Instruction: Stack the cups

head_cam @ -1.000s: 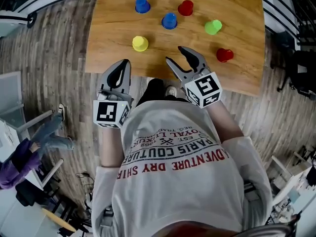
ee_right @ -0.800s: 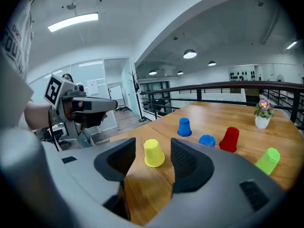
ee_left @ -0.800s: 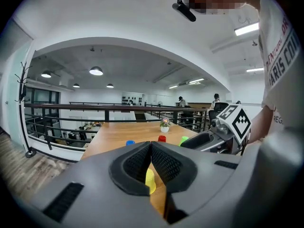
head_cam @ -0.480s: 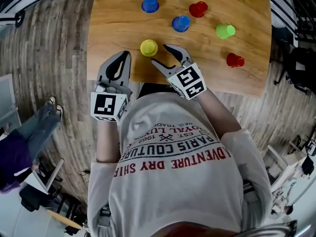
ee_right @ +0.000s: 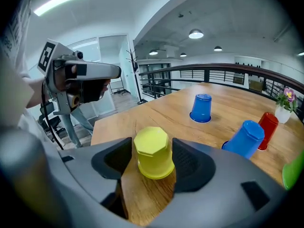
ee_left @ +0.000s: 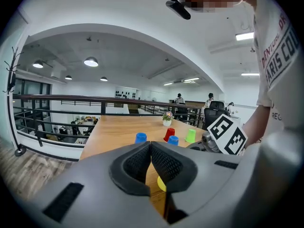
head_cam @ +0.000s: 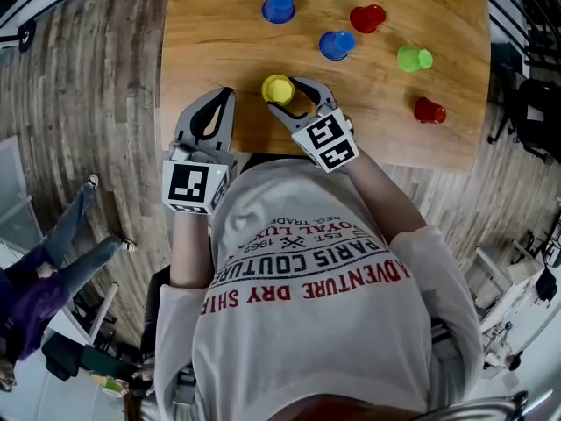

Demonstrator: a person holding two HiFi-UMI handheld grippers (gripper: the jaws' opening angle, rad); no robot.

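Right gripper (head_cam: 285,97): jaws wide, just been opening, either side of the inverted yellow cup (head_cam: 278,89) on the table (head_cam: 219,42).
Left gripper (head_cam: 225,95): closed, empty, at that cup's 8 o'clock.
Around: blue cup (head_cam: 279,6) at 12; second blue cup (head_cam: 337,45), red cups (head_cam: 367,17), green cup (head_cam: 414,58) toward 2.

Six cups stood on one table (head_cam: 210,51). There were two blue cups (head_cam: 279,7) (head_cam: 337,45), at eleven o'clock and near the middle. Two red cups (head_cam: 367,17) (head_cam: 429,110) stood at one and four o'clock. One green cup (head_cam: 414,59) stood at three and one yellow cup (head_cam: 278,89) at eight. One plant (ee_right: 286,103) stood at two o'clock.
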